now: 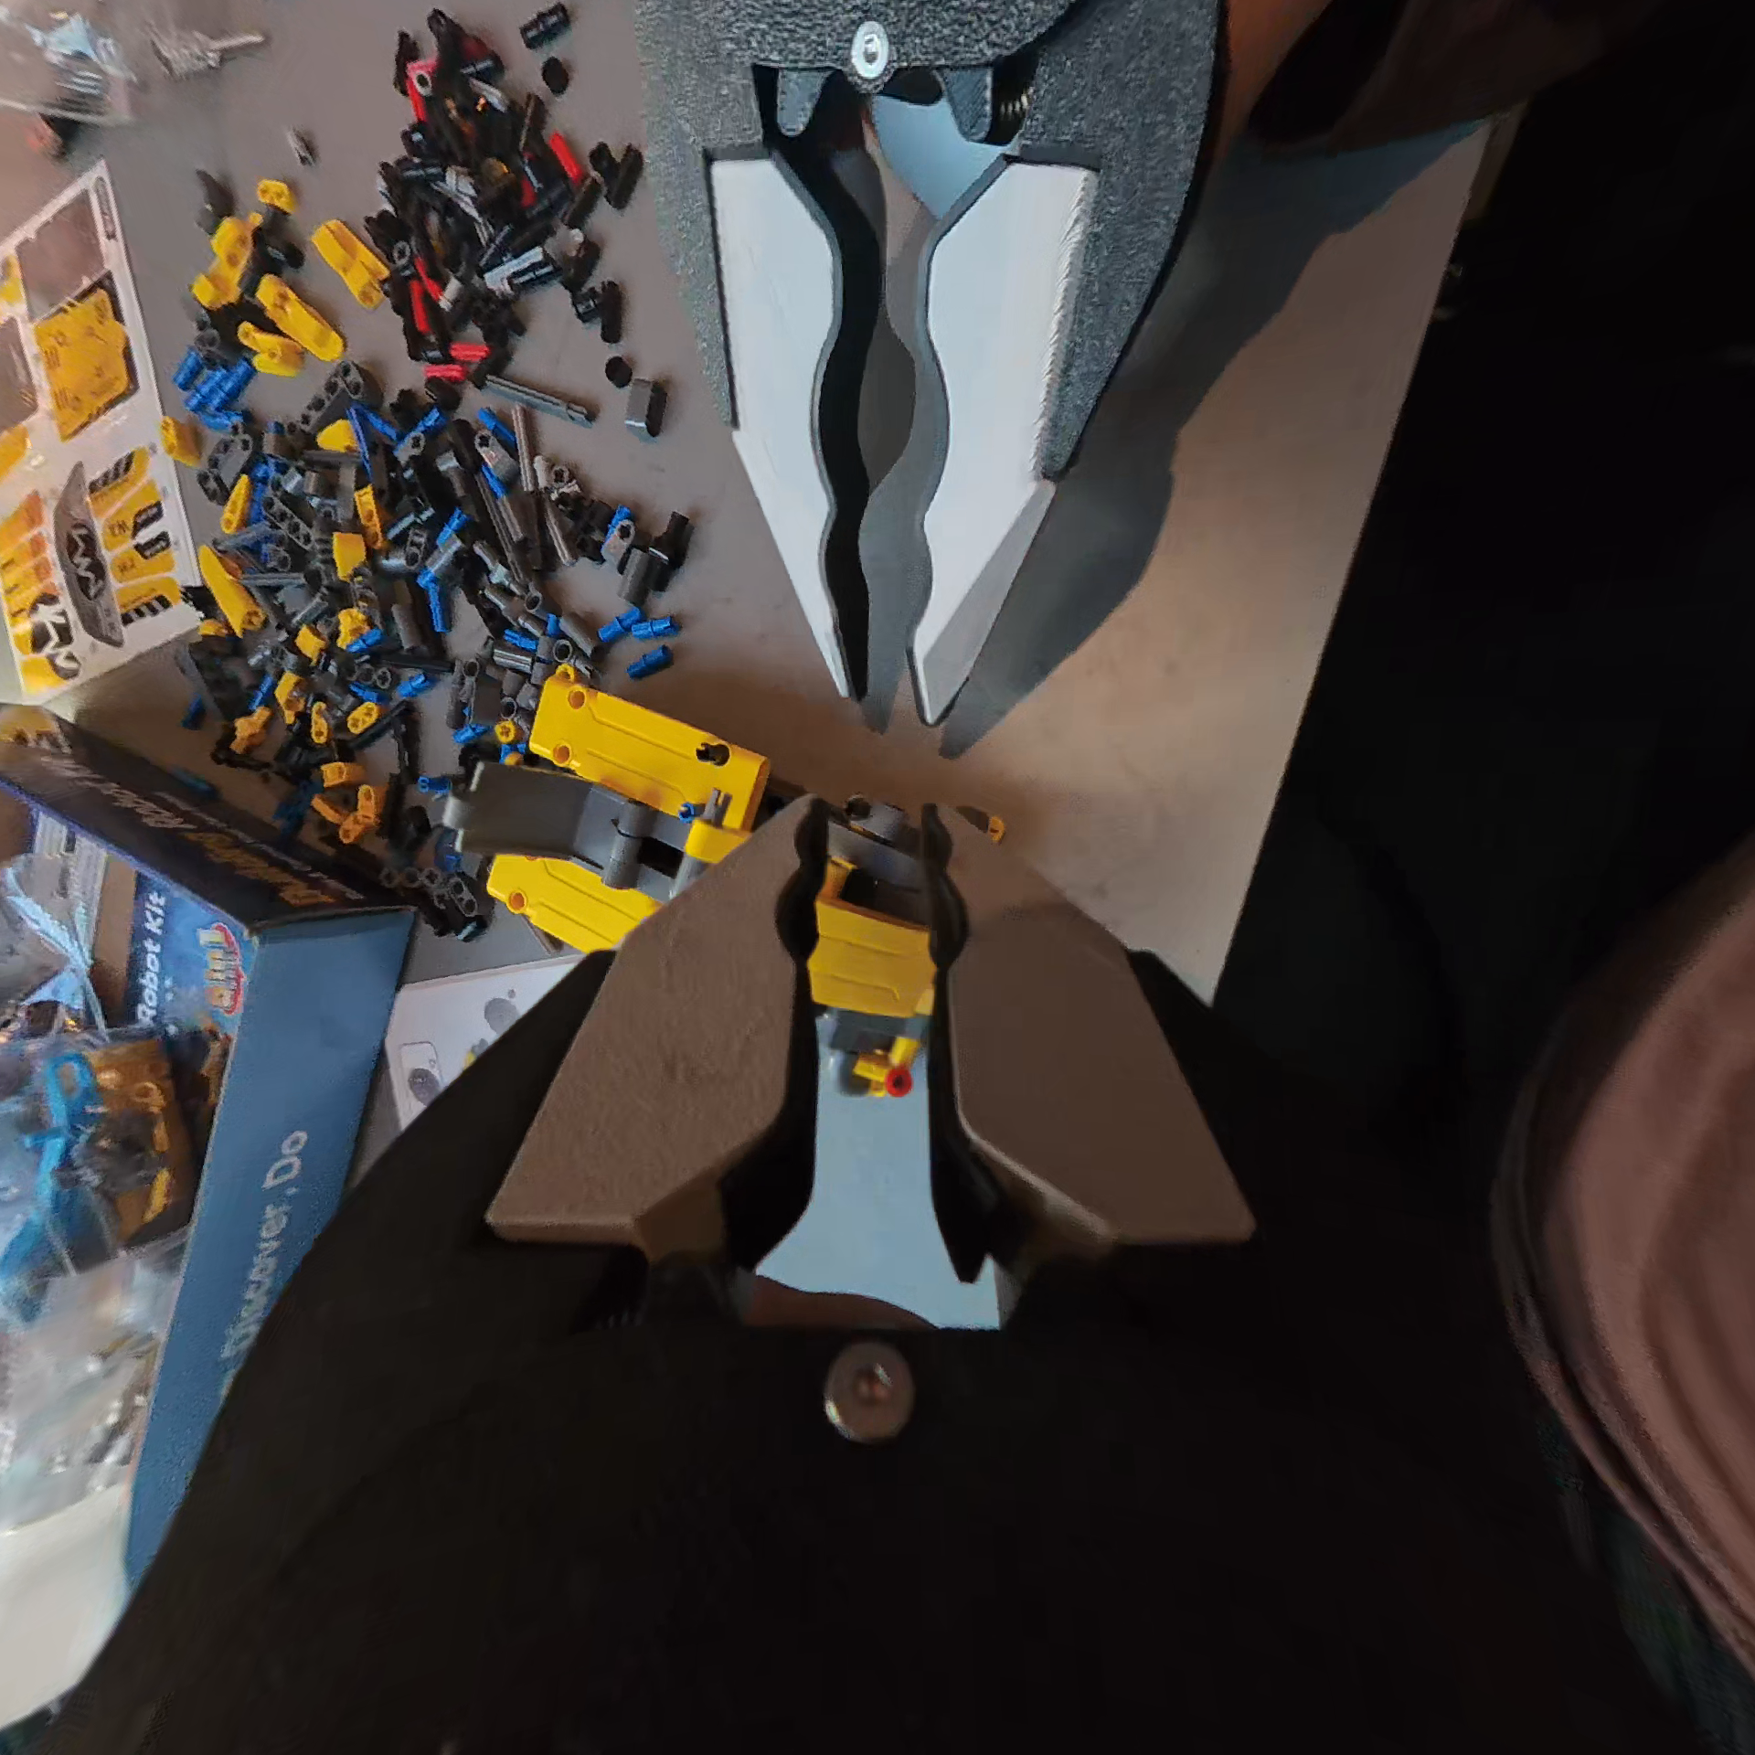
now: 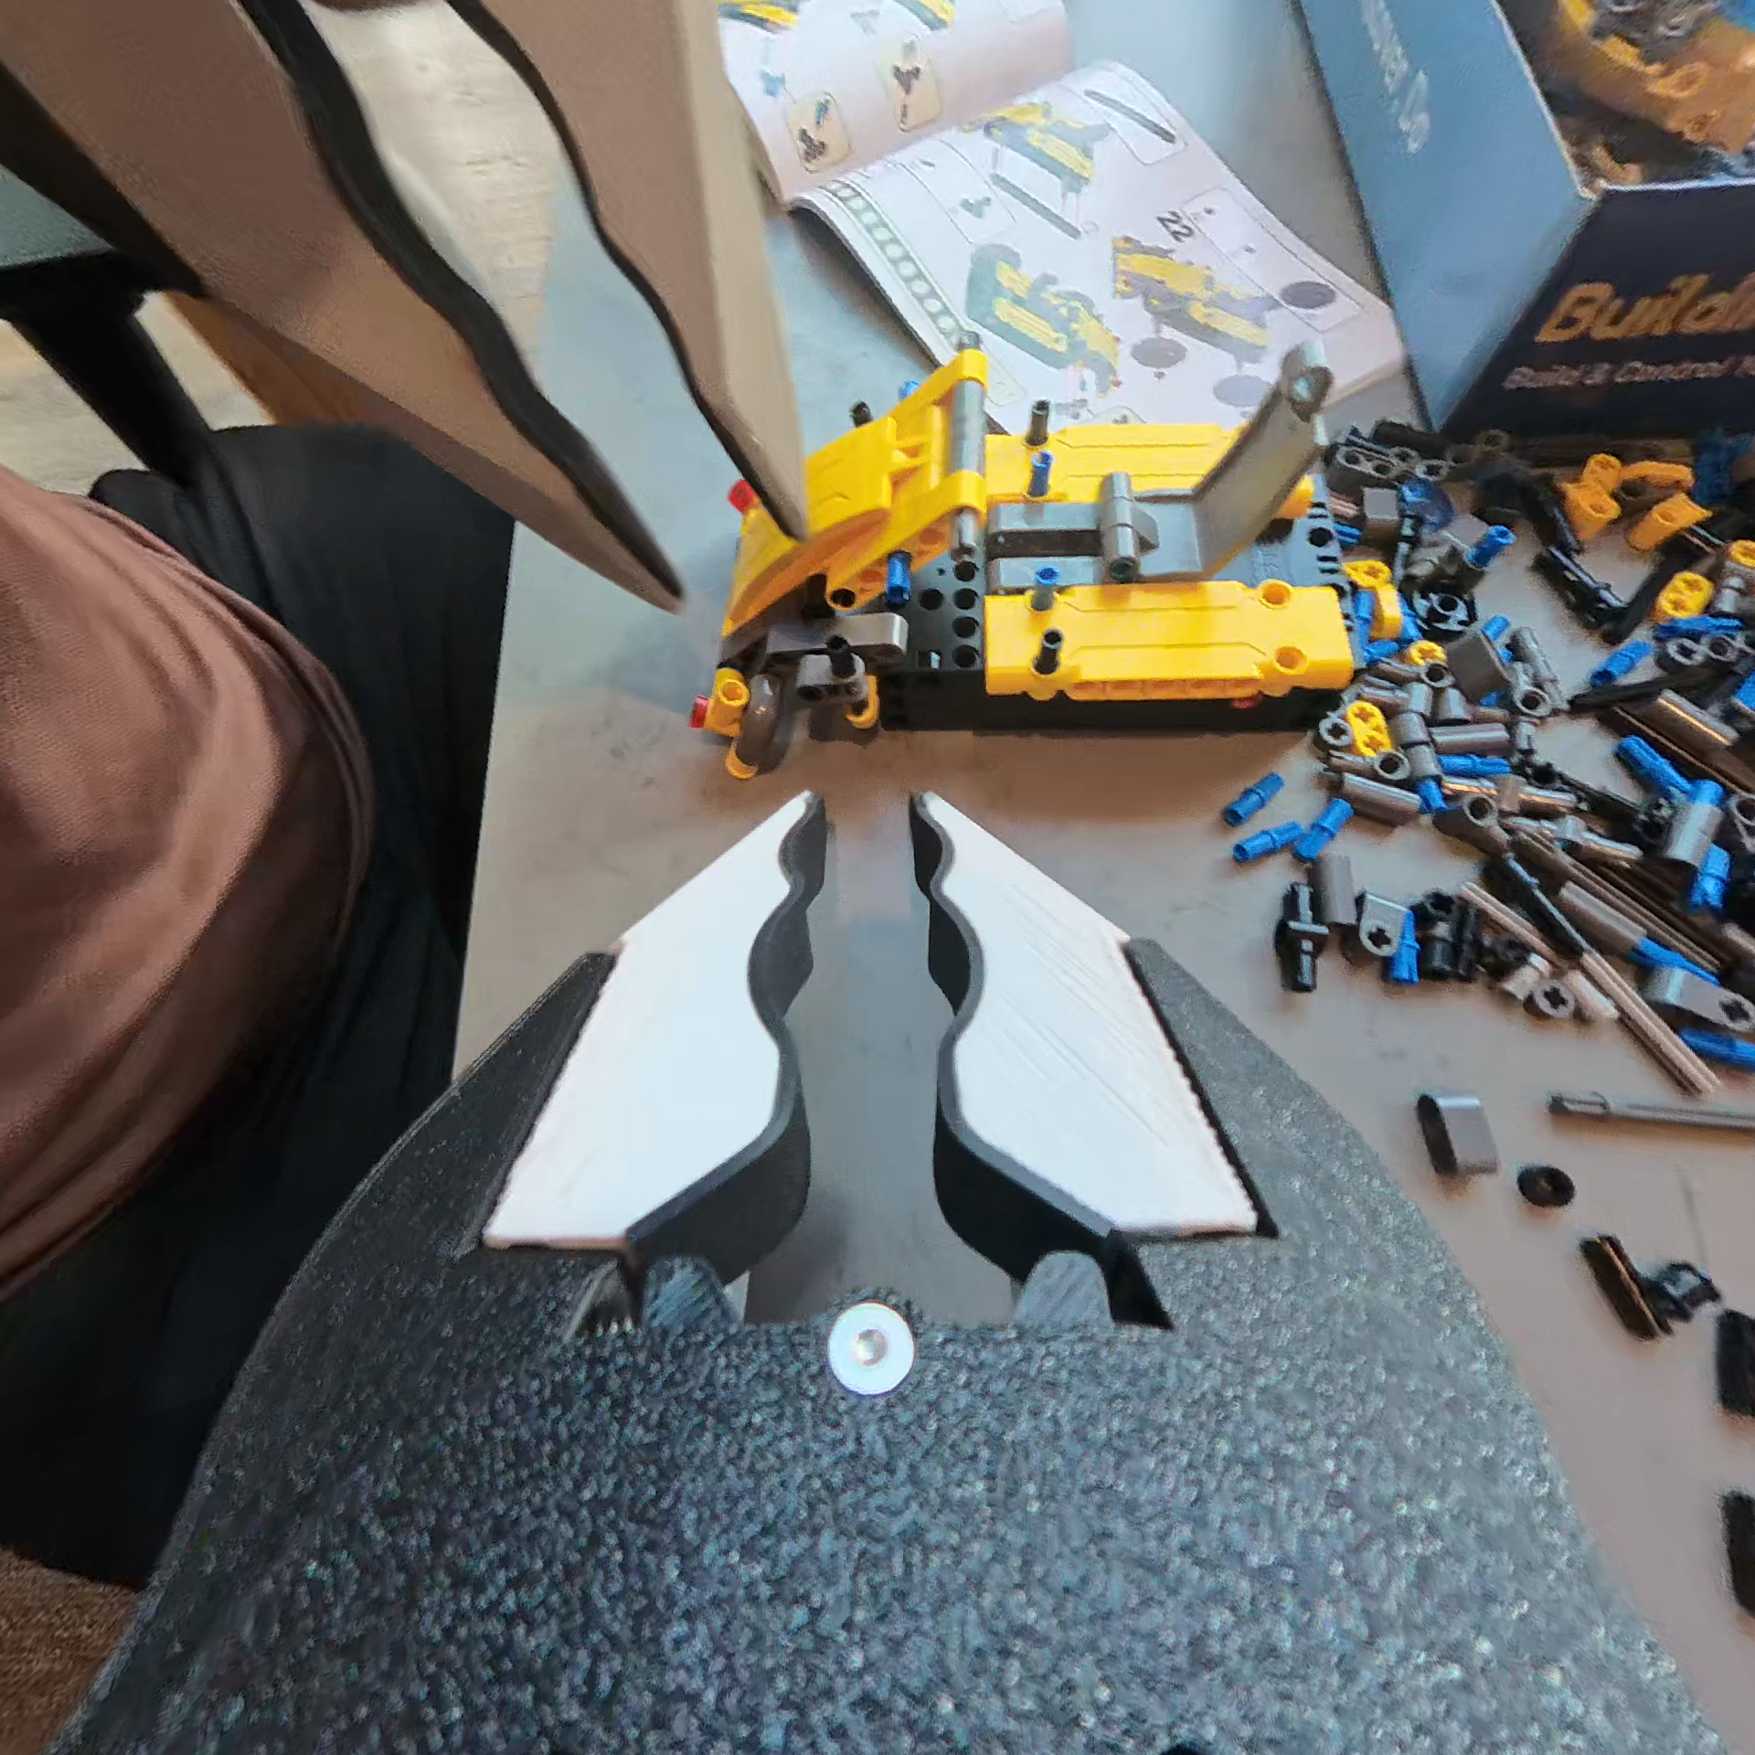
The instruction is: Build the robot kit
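Straddling the yellow front end of the half-built toy vehicle [image 1: 655, 817], the left gripper [image 1: 869, 817] has its fingers set narrowly on either side of a yellow panel, and they seem to pinch it, though the contact itself is hidden behind the finger bodies; a loose pinch could let the model twist or pop that hinged panel off. The right gripper [image 1: 897, 712] hangs opposite, apart from the model, near the heap of loose pieces [image 1: 408, 494] on the table [image 1: 1140, 760]; the box [image 1: 266, 1092] is cut off at the edge. In the right wrist view the right gripper [image 2: 866, 807] stands narrowly parted and empty, just short of the model [image 2: 1045, 589], where a nudge could shove it into the scattered parts [image 2: 1538, 807]. The booklet [image 2: 1092, 237] lies partly hidden behind.
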